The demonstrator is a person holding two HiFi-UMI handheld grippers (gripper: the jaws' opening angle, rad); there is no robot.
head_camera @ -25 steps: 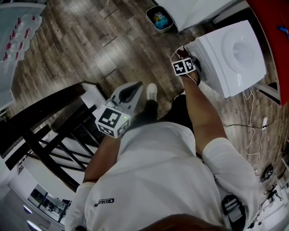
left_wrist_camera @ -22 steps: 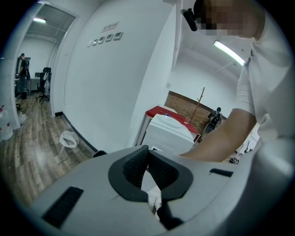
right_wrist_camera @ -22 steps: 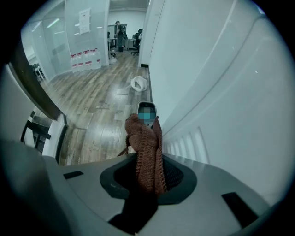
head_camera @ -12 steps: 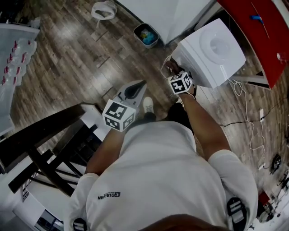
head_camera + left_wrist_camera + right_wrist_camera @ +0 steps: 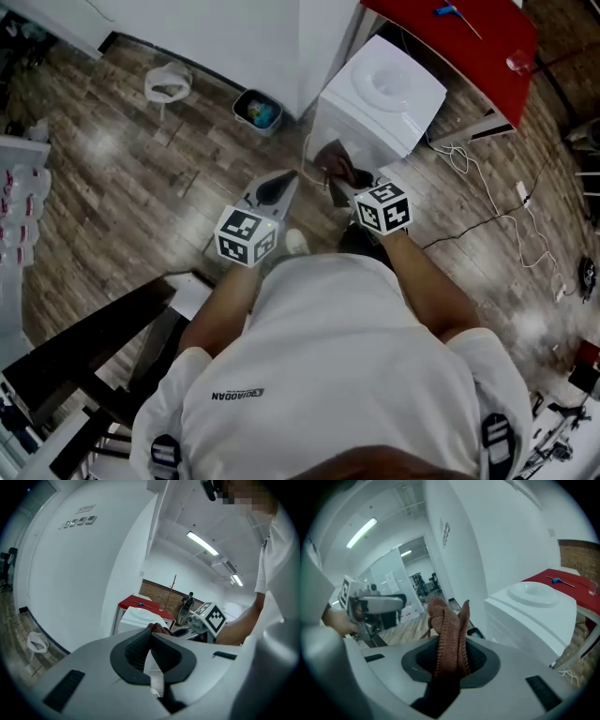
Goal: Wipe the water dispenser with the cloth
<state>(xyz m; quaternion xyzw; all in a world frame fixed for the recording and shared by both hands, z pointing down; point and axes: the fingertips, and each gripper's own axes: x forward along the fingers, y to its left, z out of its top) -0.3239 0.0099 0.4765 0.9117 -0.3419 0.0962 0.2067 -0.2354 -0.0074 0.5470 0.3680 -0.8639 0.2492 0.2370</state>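
Cloth (image 5: 447,634) juts lengthwise out of clamping right gripper (image 5: 449,657), beside water dispenser (image 5: 534,609).

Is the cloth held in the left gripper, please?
No, the cloth is clamped in the right gripper, while the left gripper is shut on nothing.

the left claw (image 5: 151,637) fills the lower frame, its dark jaws meeting at the tips with nothing between; just past them a bit of brown cloth (image 5: 161,629) shows beside the right claw (image 5: 183,630) and its marker cube (image 5: 214,617); behind stand the white water dispenser (image 5: 140,617) and a red surface (image 5: 133,603); a white wall (image 5: 84,573) rises at left
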